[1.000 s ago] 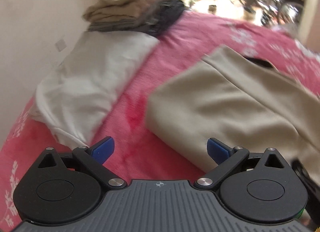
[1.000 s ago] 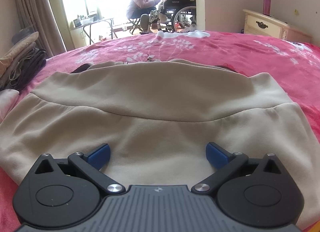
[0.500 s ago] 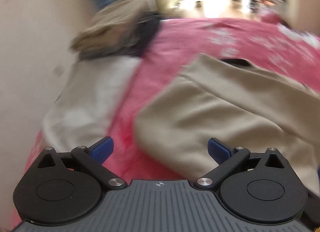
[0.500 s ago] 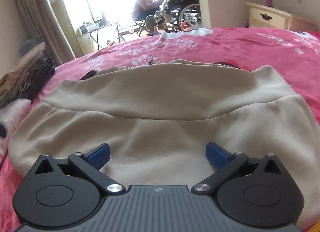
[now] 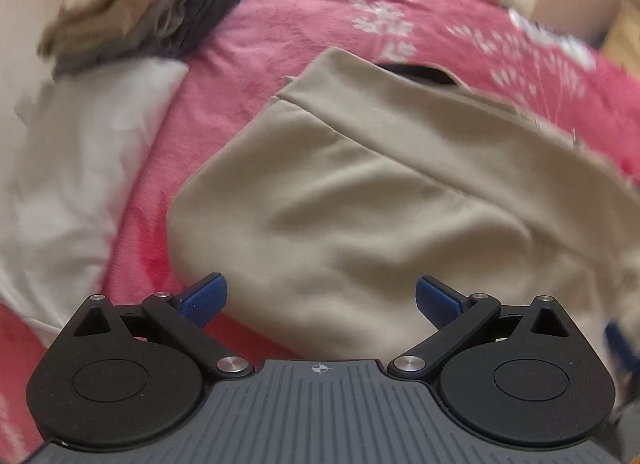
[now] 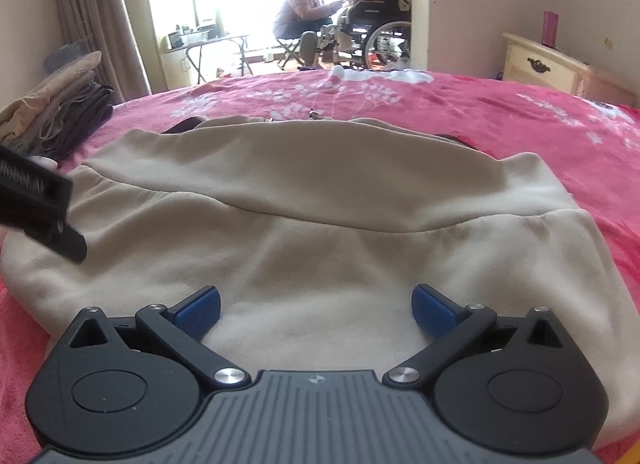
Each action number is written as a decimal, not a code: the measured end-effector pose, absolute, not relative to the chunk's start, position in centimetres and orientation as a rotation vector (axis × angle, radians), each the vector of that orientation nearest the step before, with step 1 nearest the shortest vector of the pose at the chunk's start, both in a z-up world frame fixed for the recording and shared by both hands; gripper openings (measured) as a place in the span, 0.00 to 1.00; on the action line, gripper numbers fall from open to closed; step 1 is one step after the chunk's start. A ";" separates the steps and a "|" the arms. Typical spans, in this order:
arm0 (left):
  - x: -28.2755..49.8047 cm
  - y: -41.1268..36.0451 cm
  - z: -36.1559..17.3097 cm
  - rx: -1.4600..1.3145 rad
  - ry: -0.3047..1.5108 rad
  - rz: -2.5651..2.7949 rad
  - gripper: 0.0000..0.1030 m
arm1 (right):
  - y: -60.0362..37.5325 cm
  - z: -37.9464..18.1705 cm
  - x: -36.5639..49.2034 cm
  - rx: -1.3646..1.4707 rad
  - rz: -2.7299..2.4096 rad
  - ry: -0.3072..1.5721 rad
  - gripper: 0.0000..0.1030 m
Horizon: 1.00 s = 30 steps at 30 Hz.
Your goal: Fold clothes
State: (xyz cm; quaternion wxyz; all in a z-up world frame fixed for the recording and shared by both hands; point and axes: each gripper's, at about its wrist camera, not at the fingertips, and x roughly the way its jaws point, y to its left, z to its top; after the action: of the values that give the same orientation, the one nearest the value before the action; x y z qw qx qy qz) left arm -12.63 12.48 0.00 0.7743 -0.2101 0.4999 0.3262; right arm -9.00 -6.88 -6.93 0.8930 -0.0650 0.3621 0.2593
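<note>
The beige garment [image 6: 320, 232] lies spread flat on the pink bed [image 6: 540, 120], its ribbed band on the far side and its near hem just under both tools. The right gripper [image 6: 316, 304] hovers low over the middle of that near hem, jaws released and empty. The left gripper [image 5: 318, 296] sits over the garment's left near corner, jaws also spread with nothing between them; this view is smeared, so how close it is to the cloth is hard to judge. To fold well, each tool should probably bite the near hem at matching spots either side of the garment's middle, pinching both layers, then lift evenly and carry the hem toward the band. The stack of folded clothes [image 6: 52, 116] lies left of the garment, well apart
</note>
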 end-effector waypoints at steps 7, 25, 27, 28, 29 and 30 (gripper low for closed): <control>-15.9 19.0 -0.3 -0.725 1.022 0.615 0.98 | -6.7 -6.6 -9.1 -0.159 0.499 0.785 1.00; -22.4 17.6 1.1 -0.271 0.797 0.284 0.55 | -3.2 -2.1 -12.4 -0.254 0.806 0.714 0.46; -20.9 16.6 0.0 -0.291 0.787 0.221 0.52 | -2.9 -3.0 -12.5 -0.257 0.799 0.732 0.45; -20.3 16.3 -0.9 -0.293 0.800 0.212 0.49 | -3.2 -3.5 -12.5 -0.271 0.790 0.737 0.44; -19.7 16.1 -1.8 -0.281 0.815 0.218 0.48 | -4.1 -3.9 -12.5 -0.278 0.776 0.732 0.44; -19.3 16.0 -2.6 -0.250 0.818 0.230 0.48 | -4.9 -4.2 -12.4 -0.286 0.761 0.727 0.45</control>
State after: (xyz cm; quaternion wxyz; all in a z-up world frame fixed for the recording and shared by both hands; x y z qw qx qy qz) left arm -19.32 16.02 -2.59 0.9034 -0.1210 0.3960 0.1114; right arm -12.40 -4.89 -4.22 0.8549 -0.1359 0.3460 0.3619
